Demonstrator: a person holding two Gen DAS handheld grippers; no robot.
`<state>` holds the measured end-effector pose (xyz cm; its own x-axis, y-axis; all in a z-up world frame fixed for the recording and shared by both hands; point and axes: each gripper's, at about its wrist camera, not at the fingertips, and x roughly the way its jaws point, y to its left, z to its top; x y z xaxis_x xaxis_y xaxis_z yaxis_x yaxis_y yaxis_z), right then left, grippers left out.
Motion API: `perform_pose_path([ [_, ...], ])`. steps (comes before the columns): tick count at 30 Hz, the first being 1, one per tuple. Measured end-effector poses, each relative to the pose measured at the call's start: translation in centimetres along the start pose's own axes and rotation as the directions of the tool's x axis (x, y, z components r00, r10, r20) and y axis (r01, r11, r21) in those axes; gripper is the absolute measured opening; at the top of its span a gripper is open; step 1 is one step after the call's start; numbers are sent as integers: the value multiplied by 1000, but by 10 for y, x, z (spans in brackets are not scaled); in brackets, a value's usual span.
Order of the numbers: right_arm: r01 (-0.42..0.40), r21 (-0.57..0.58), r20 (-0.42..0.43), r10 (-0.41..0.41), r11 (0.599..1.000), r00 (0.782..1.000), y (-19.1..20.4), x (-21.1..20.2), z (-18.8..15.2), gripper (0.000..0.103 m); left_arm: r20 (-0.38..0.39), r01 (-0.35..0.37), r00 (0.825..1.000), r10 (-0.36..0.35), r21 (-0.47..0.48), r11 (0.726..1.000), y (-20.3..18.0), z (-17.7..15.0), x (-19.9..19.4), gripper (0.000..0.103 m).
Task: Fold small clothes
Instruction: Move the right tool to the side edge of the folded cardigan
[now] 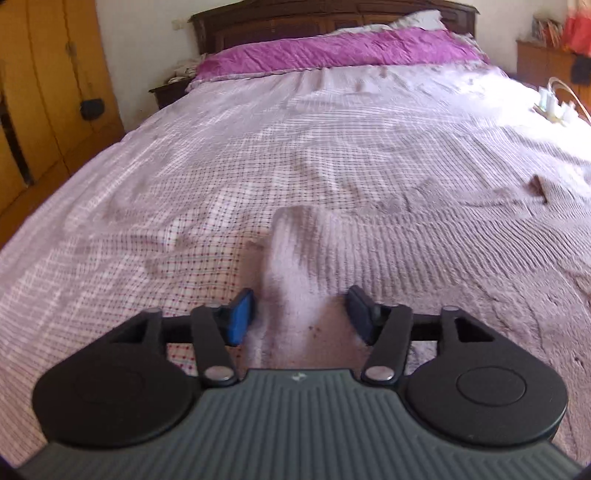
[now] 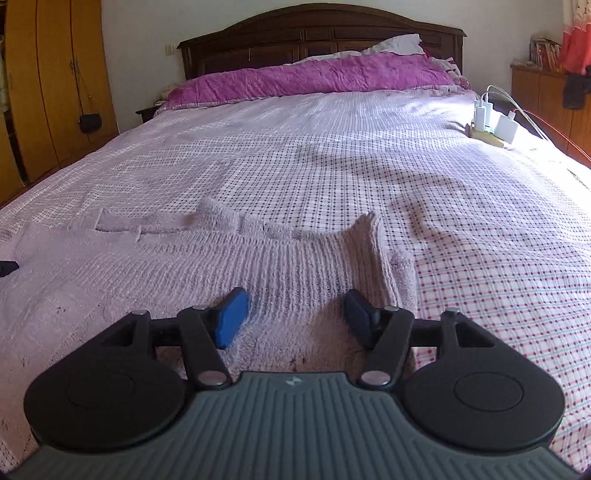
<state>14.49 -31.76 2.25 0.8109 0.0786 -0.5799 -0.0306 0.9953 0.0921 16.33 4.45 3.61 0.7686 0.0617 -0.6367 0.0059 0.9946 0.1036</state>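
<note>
Pale knitted sweater [image 2: 192, 266] lies spread on checked bedsheet [image 2: 369, 177]; left gripper [image 1: 301, 317] and right gripper [image 2: 295, 314] hover, jaws apart; soft, light, likely stretchy knit, best pinched at ribbed edge.

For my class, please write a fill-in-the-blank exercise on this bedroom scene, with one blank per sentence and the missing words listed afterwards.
1. The knitted garment lies spread on a ____ bedsheet.
2. Both the left gripper and the right gripper have their jaws ____.
3. The long pillow by the headboard is coloured ____.
4. The white chargers sit near the bed's ____ edge in the right wrist view.

Missing words: checked; open; purple; right
</note>
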Motion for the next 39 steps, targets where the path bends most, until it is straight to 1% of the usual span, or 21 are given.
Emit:
perform_pose_path([
  [3,-6,7,9,6,1000,1000,-2,0,-2,67,-18,17,1000,-18,-66,998,9,1,0,66],
  [5,-7,14,12,7,1000,1000,-4,0,-3,67,-20,18,1000,-20,-90,996,11,1,-5,66],
  [6,-3,16,12,2,1000,1000,-3,-1,-2,67,-19,10,1000,-12,-93,996,11,1,-9,66],
  [8,37,38,7,-37,999,999,0,-7,2,67,-18,-13,1000,12,-84,996,8,2,-18,66],
  [10,73,79,20,-75,994,997,6,-24,4,68,-24,-39,999,38,-58,998,4,2,-28,66],
  [11,76,96,35,-80,993,996,7,-34,3,68,-28,-54,998,53,-44,998,3,2,-33,65],
  [13,54,132,55,-62,990,997,9,-53,-1,72,-43,-72,997,70,-25,997,1,2,-41,64],
  [15,21,175,60,-32,984,998,7,-70,-7,75,-52,-74,996,73,-16,997,0,2,-49,64],
  [18,-12,227,49,1,974,999,0,-91,-14,76,-52,-75,996,74,-7,997,-1,1,-60,64],
  [20,-23,253,61,8,967,998,-3,-104,-20,76,-52,-82,995,82,-7,997,-3,-1,-68,64],
  [23,-9,269,70,-10,963,998,-7,-121,-30,77,-59,-77,995,75,-26,997,-3,-6,-79,65],
  [25,5,287,65,-25,958,998,-13,-125,-36,77,-65,-69,996,66,-43,997,-2,-10,-86,64],
  [29,19,350,44,-37,937,998,-26,-130,-49,77,-71,-85,994,81,-58,995,0,-18,-97,65],
  [35,-10,408,15,4,913,1000,-33,-125,-65,77,-87,-84,993,81,-39,996,-3,-27,-103,65],
  [37,-12,401,18,5,916,1000,-29,-123,-67,78,-89,-85,993,83,-27,996,-6,-30,-103,64],
  [39,-32,408,19,26,913,999,-28,-120,-68,78,-95,-85,992,83,-18,996,-7,-32,-102,64],
])
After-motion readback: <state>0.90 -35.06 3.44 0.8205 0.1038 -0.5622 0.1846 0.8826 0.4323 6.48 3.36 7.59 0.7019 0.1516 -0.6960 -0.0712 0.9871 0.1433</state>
